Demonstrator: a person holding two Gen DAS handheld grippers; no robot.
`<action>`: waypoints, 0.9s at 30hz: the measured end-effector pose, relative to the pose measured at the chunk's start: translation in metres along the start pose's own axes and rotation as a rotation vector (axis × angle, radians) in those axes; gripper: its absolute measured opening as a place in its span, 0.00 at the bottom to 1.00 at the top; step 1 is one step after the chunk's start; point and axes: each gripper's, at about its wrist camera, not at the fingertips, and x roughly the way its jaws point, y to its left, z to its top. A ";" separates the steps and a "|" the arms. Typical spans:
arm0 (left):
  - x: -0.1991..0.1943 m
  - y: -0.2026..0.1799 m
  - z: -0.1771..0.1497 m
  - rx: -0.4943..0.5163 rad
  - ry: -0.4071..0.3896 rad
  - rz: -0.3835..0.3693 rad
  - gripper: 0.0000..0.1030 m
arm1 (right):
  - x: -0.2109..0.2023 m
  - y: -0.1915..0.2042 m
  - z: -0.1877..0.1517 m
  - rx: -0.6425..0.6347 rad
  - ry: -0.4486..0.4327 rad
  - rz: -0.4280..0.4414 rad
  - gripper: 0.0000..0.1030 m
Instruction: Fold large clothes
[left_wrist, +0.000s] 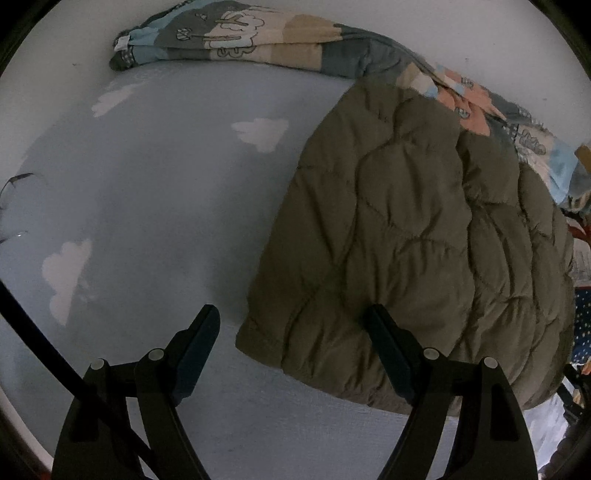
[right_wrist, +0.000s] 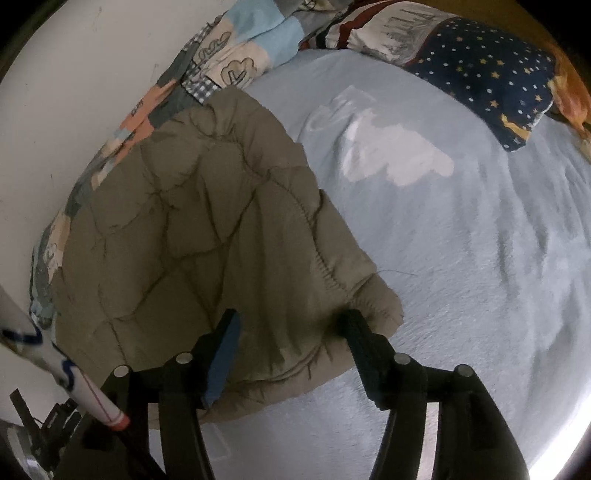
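Both grippers, left (left_wrist: 291, 317) & right (right_wrist: 291, 321), gape over olive quilted jacket (left_wrist: 413, 229); only right view shows starry pillow (right_wrist: 480, 70) on cloud-print sheet (left_wrist: 147, 184).

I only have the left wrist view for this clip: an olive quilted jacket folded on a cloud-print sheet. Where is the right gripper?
Observer: The right gripper is over the quilted jacket's near corner. Its jaws are apart, with fabric between them but not clamped.
Operator: What lies past the jacket on that side?
Observer: Bare cloud-print sheet, then a navy star-print pillow at the far end.
Operator: Any edge detail I'm missing?
Observer: A stitched hem runs down the jacket's right edge toward that gripper.
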 end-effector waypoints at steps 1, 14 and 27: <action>-0.005 0.002 0.002 -0.008 -0.016 -0.003 0.79 | -0.001 -0.001 0.000 0.007 0.000 0.006 0.62; -0.015 0.048 0.005 -0.176 0.018 -0.105 0.79 | -0.031 -0.045 0.009 0.161 -0.044 0.035 0.64; 0.018 0.069 -0.013 -0.429 0.102 -0.395 0.79 | -0.009 -0.100 -0.003 0.450 0.065 0.277 0.73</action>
